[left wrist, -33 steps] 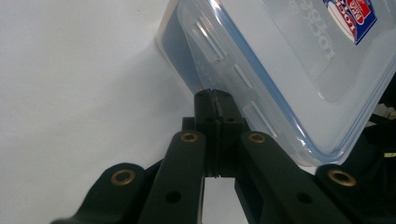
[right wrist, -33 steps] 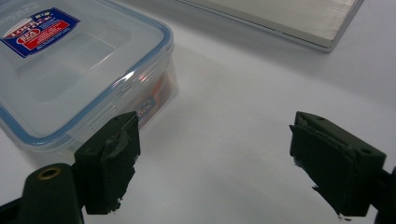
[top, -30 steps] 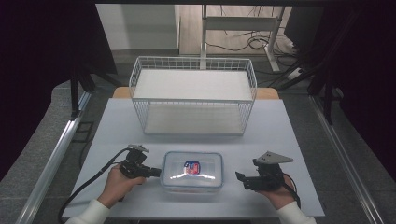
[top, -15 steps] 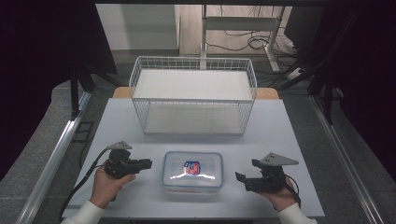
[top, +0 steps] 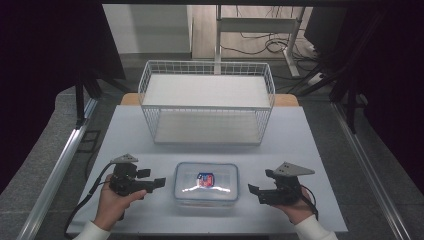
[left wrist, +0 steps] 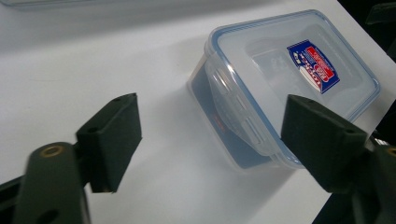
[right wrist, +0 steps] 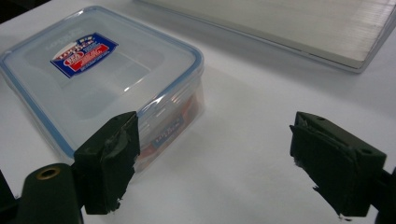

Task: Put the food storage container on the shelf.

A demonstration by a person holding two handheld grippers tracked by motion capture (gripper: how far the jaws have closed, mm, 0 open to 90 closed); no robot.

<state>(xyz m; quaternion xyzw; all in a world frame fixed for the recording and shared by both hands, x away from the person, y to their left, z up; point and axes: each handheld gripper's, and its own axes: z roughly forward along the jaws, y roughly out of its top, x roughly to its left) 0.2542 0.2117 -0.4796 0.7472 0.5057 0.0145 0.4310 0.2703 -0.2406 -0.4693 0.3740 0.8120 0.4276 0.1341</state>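
Lidded container (top: 206, 183) sits at the near middle of the surface (top: 310, 150), in front of the wire basket (top: 207, 102). Left gripper (top: 158, 183) is just beside its left latch side, fingers (left wrist: 112, 140) just opened wide, nothing between them. Right gripper (top: 254, 191) flanks the other end, fingers (right wrist: 109, 158) spread wide, empty; looks staged for that latch.

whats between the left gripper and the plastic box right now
Nothing: in the high view only a short strip of bare white table separates the left gripper from the lidded plastic box. The left gripper view shows the same, with its jaws open.
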